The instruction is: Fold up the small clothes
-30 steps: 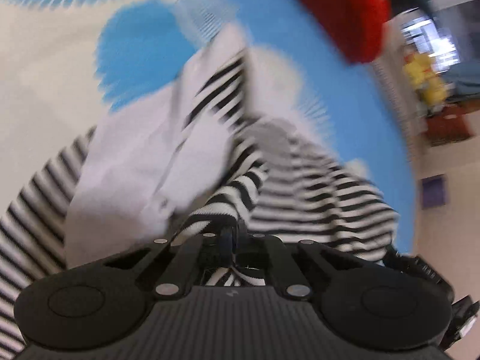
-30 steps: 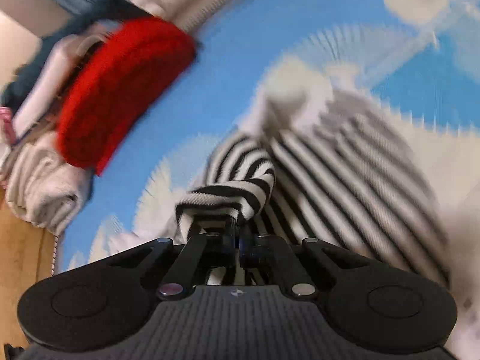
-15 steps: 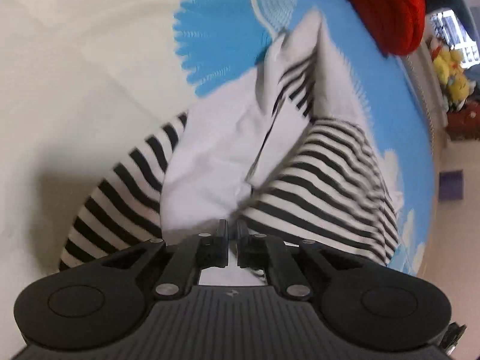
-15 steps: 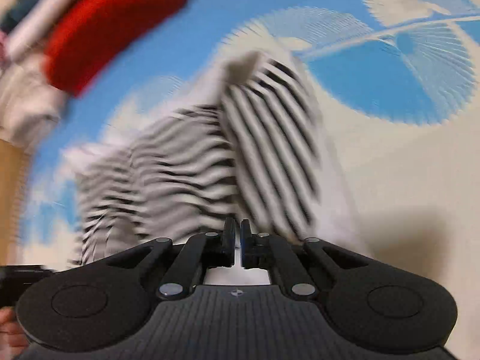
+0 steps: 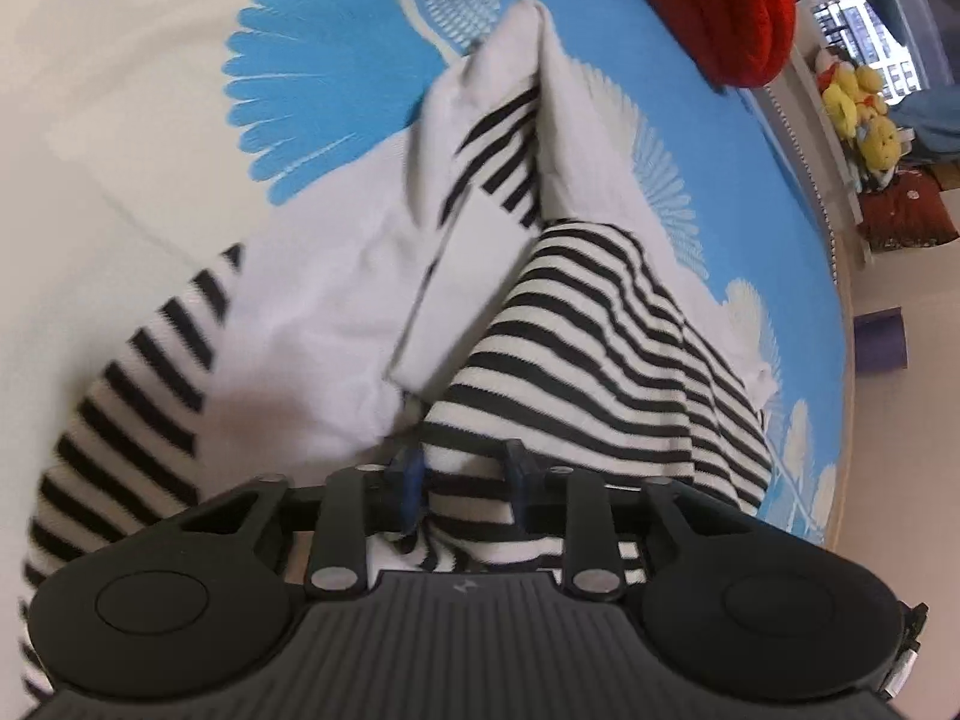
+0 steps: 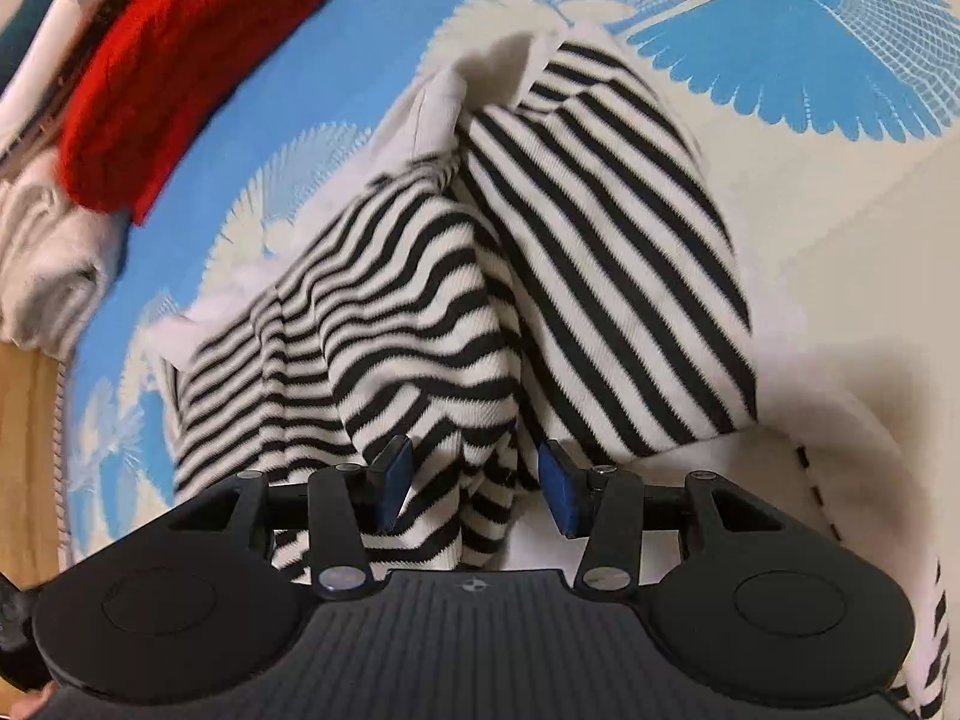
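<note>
Since a second ago both grippers let go: left gripper (image 5: 462,480) and right gripper (image 6: 474,483) now stand apart over the striped garment (image 6: 540,252), lying half-folded mid-bedspread (image 6: 384,48). Fold step just laid; next likely regrasp an edge for the following fold.

Both views are bright and evenly lit, with soft indoor light and saturated colours. Fisheye distortion bends everything toward the edges, curving the blue patterned sheet (image 5: 372,60) into an arc. In the left wrist view the striped top (image 5: 600,348) is smeared by motion blur on its left side, and a bright window (image 5: 864,42) at the far right glares. In the right wrist view the red knit (image 6: 180,72) is soft and blurred, and a faint shadow falls on the cream cloth right of the stripes.
</note>
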`<state>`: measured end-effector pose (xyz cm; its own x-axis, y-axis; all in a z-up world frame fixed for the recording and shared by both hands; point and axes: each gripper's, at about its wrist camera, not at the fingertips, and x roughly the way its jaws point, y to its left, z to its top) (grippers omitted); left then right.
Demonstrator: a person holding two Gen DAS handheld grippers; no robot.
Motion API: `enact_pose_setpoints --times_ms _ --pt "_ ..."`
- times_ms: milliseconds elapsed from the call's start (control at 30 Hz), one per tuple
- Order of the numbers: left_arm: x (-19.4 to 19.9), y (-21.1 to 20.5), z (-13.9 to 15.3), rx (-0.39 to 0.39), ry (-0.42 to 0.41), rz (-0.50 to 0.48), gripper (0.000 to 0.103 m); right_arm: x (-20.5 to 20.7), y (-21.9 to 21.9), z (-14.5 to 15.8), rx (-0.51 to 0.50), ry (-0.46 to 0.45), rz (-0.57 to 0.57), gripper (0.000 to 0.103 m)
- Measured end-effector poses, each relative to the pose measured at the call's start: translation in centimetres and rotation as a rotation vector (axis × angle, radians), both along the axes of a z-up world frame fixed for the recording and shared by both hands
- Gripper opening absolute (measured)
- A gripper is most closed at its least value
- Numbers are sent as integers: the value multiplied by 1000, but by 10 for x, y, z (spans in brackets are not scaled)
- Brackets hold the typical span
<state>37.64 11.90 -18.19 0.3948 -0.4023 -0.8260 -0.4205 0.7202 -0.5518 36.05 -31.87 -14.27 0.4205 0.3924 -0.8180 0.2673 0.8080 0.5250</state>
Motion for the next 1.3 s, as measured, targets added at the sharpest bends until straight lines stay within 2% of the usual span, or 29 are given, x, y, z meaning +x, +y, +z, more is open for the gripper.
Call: enact_pose_setpoints --times_ms 33,100,133,167,200,267,333,367,400,433,467,500,533,600,633,667,700,733,800,833,867,933,1067,1100,1133,1167,1200,1233,1300 --pt "1 -2 1 -3 -18 0 13 0 2 1 5 -4 3 47" --pt "2 -3 5 -18 -67 0 7 0 0 5 42 -26 -8 30" --pt "1 -2 10 -56 -124 18 6 -1 -2 9 68 -48 -16 14" --pt "0 0 16 -103 -180 32 6 -3 -5 12 94 -77 -29 4" --pt "-1 2 25 -167 -260 43 6 -6 -11 18 120 -116 -45 4" --pt "-5 8 41 -270 -396 52 6 -12 -20 39 150 -251 -76 3" --pt "-7 12 46 -309 -456 45 6 -22 -26 64 92 -393 -106 3" --pt "-5 12 43 -257 -415 40 6 -27 -29 73 54 -455 -120 3" --pt "-1 12 34 -184 -330 30 7 -30 -32 79 27 -495 -135 3" --pt "2 12 19 -107 -211 23 7 -32 -35 79 20 -491 -152 3" --pt "2 13 3 -22 -96 30 7 -30 -39 73 28 -443 -157 3" --pt "1 12 -8 35 -25 36 7 -24 -40 59 33 -338 -142 3" --pt "-1 12 -13 49 4 40 7 -20 -38 42 17 -222 -117 3" --pt "0 10 -8 16 -22 37 10 -18 -35 10 -82 -21 -115 6" --pt "2 8 0 16 -49 28 23 -19 -35 1 -91 18 -118 6" --pt "2 7 7 20 -78 26 31 -18 -36 -2 -71 31 -118 6" --pt "2 6 13 25 -99 34 47 -19 -38 2 -44 8 -127 6" --pt "1 6 16 32 -112 43 50 -21 -39 10 -32 -43 -132 8" --pt "1 5 14 39 -103 46 50 -23 -37 27 -44 -147 -118 27" --pt "1 4 10 39 -90 51 50 -24 -35 33 -50 -189 -110 43" --pt "0 6 9 38 -79 56 49 -24 -33 36 -43 -212 -104 52" --pt "1 7 5 36 -66 61 49 -21 -27 32 7 -210 -80 52" --pt "6 6 3 25 -59 55 47 -13 -18 13 89 -128 -88 52" --pt "6 7 3 21 -56 55 43 -12 -15 13 83 -117 -88 52" --pt "7 7 0 20 -49 56 33 -10 -12 11 72 -109 -87 49" --pt "8 6 -2 25 -42 55 24 -8 -9 10 68 -109 -81 34" --pt "9 5 -3 29 -42 49 9 -6 -6 11 66 -113 -79 19" --pt "9 4 -1 27 -55 43 7 -5 -6 11 64 -118 -94 2" --pt "8 3 9 10 -118 34 6 -6 -13 20 84 -160 -162 2"
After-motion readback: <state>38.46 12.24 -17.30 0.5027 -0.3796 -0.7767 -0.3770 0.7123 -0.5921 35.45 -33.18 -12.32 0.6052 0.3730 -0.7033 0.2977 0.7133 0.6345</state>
